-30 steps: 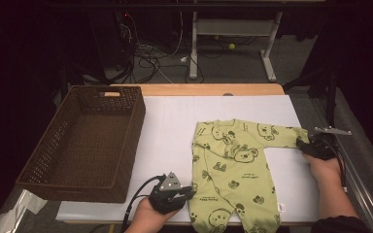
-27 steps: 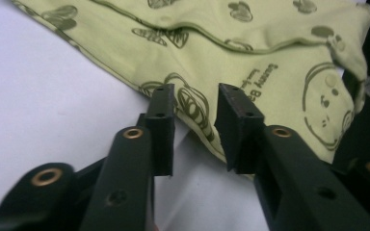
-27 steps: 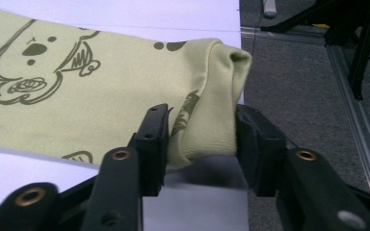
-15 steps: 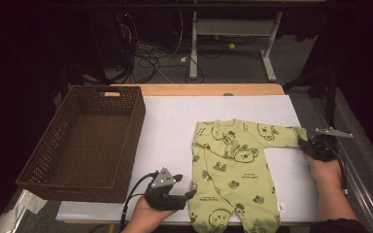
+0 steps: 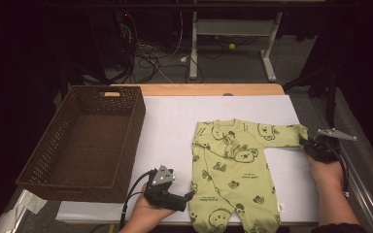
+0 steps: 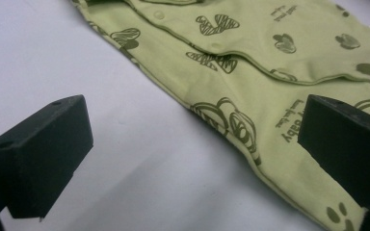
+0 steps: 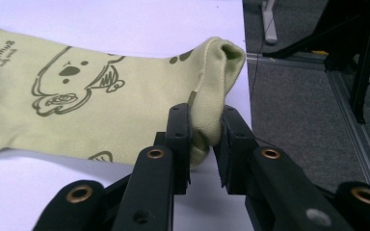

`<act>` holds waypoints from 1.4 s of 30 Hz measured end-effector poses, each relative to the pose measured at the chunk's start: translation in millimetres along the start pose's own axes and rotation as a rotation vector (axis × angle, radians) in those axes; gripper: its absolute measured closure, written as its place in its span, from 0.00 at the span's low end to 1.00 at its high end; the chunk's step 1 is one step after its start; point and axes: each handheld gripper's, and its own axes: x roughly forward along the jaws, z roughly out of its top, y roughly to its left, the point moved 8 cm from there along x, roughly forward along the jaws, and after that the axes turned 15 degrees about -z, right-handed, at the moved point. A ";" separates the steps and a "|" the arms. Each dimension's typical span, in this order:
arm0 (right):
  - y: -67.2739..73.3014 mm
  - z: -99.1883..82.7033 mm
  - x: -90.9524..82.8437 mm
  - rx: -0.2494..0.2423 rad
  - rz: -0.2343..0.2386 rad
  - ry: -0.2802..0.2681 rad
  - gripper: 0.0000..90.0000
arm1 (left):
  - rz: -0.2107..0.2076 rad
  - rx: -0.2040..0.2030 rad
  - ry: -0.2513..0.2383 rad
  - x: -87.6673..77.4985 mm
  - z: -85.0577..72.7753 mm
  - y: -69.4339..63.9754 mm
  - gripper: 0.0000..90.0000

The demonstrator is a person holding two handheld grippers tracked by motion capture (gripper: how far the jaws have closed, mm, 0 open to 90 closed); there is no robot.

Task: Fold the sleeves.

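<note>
A light green baby onesie (image 5: 233, 165) with bear prints lies flat on the white table cover (image 5: 175, 121), legs toward me. My left gripper (image 5: 188, 198) rests by the left leg's edge. Its jaws have just been opening and now stand wide apart in the left gripper view (image 6: 192, 139), with the onesie's hem (image 6: 250, 72) lying on the table between them, untouched. My right gripper (image 5: 307, 145) is at the end of the outstretched sleeve. Its jaws have just been closing, and in the right gripper view (image 7: 206, 130) they pinch the sleeve cuff (image 7: 212, 96).
A dark brown wicker basket (image 5: 131, 131) stands at the left of the table. The table's right edge and a metal rail (image 5: 364, 179) run just beyond the right hand. Cables and a desk frame (image 5: 194, 53) lie on the floor behind the table.
The left gripper's jaws have spread wide and let go of the onesie's leg edge. The right gripper's jaws have tightened on the sleeve cuff. Both hands stayed where they were.
</note>
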 end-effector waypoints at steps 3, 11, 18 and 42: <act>2.1 2.8 -5.7 -0.004 0.005 -0.027 0.87 | -0.005 0.020 -0.028 -1.6 2.4 -2.4 0.00; 12.0 10.4 -25.4 -0.009 0.022 -0.097 0.87 | -0.014 0.028 -0.032 -1.2 2.4 -2.8 0.00; 21.6 15.7 -38.1 -0.029 0.037 -0.125 0.87 | -0.032 0.034 -0.043 -4.7 4.8 -6.1 0.00; 100.0 31.9 -58.0 -0.142 0.163 -0.193 0.87 | -0.052 0.023 -0.034 -1.8 1.7 -8.4 0.00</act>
